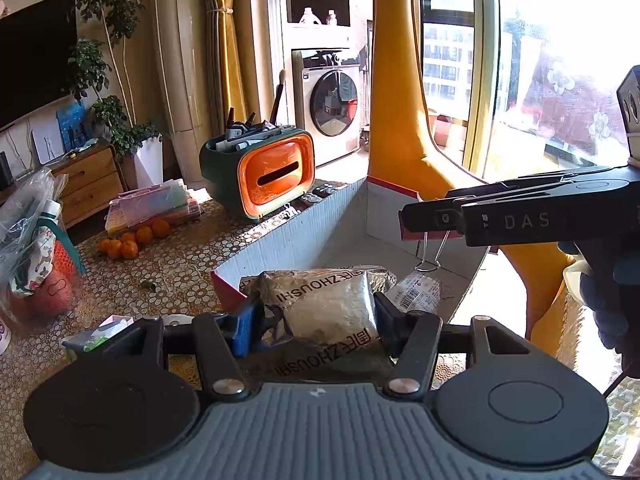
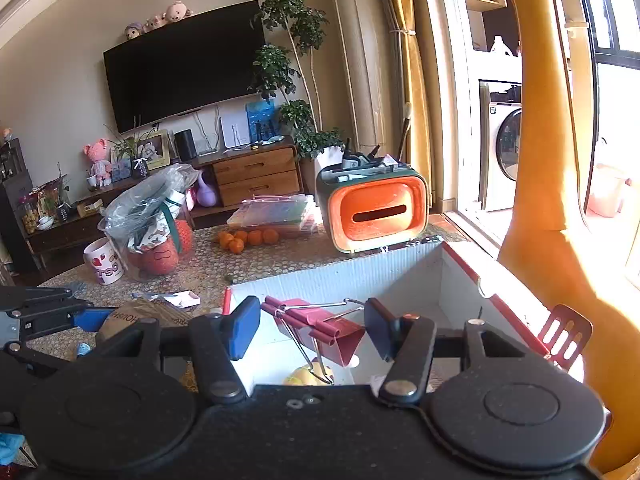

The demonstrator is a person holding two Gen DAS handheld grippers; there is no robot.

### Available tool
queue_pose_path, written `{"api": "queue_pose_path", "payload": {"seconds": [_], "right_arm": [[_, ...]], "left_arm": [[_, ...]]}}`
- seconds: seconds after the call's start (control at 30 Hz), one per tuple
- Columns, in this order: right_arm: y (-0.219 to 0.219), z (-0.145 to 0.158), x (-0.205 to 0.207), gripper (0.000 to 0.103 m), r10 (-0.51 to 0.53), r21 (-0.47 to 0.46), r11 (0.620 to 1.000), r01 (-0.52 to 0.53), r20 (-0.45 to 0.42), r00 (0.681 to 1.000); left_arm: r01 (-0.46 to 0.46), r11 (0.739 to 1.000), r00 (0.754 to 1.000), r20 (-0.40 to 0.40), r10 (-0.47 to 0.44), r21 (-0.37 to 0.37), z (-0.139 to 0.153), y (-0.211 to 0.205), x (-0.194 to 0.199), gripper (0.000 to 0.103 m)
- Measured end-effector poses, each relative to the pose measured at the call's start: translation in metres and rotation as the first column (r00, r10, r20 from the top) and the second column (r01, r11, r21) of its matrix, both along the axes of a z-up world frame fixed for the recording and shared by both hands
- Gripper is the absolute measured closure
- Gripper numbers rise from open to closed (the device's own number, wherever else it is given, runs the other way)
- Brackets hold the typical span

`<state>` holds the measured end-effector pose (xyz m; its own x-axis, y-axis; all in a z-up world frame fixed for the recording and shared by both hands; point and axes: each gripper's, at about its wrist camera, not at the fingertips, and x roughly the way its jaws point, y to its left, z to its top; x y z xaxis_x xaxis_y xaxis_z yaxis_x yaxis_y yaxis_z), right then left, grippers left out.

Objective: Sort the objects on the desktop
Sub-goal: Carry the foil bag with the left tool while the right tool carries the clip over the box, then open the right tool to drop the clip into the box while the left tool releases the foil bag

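Note:
My left gripper (image 1: 316,320) is shut on a silver foil packet (image 1: 328,304) printed with "ZHOUSHI", held over the near edge of a white cardboard box (image 1: 280,236) with red rims. My right gripper (image 2: 312,326) is over the same box (image 2: 340,276), its jaws around a red binder clip (image 2: 320,328) that hangs between the fingers. In the left wrist view the right gripper (image 1: 424,220) comes in from the right with the clip's red body and wire handles (image 1: 430,252) under its tip. The left gripper (image 2: 92,318) and packet (image 2: 140,312) show at the left of the right wrist view.
An orange and green desk organiser (image 1: 264,172) with pens stands behind the box. Oranges (image 1: 132,240), a stack of plastic cases (image 1: 152,204), a bag of goods (image 1: 36,248) and a mug (image 2: 104,266) lie on the patterned table. A yellow chair back (image 1: 396,100) rises beyond the box.

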<state>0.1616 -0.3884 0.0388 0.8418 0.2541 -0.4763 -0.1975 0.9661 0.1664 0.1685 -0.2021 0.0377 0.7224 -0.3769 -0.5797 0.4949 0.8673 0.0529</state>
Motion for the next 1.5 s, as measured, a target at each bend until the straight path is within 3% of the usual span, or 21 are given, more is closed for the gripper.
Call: {"api": "queue_pose_path", "payload": {"seconds": [0.37, 0.73, 1.03, 1.27, 1.5], "right_arm": [[-0.033, -0.031, 0.039, 0.046, -0.076, -0.001, 0.997, 0.076, -0.088, 0.993], [-0.047, -0.066, 0.082, 0.046, -0.122, -0.018, 0.992, 0.121, -0.184, 0.975], [-0.047, -0.081, 0.095, 0.048, -0.113, -0.019, 0.994, 0.111, -0.225, 0.968], [-0.048, -0.084, 0.093, 0.039, -0.111, -0.009, 0.994, 0.112, -0.24, 0.964], [-0.051, -0.078, 0.081, 0.038, -0.106, 0.007, 0.994, 0.111, -0.233, 0.967]], "left_arm": [[0.085, 0.989, 0.995, -0.061, -0.078, 0.123, -0.027, -0.057, 0.039, 0.045], [0.102, 0.978, 0.987, -0.137, -0.078, 0.18, -0.045, -0.084, 0.085, 0.045], [0.088, 0.981, 0.979, -0.195, -0.054, 0.172, -0.064, -0.08, 0.089, 0.045], [0.094, 0.985, 0.98, -0.187, -0.066, 0.144, -0.064, -0.075, 0.079, 0.045], [0.088, 0.992, 0.984, -0.163, -0.071, 0.095, -0.053, -0.07, 0.067, 0.045]]}}
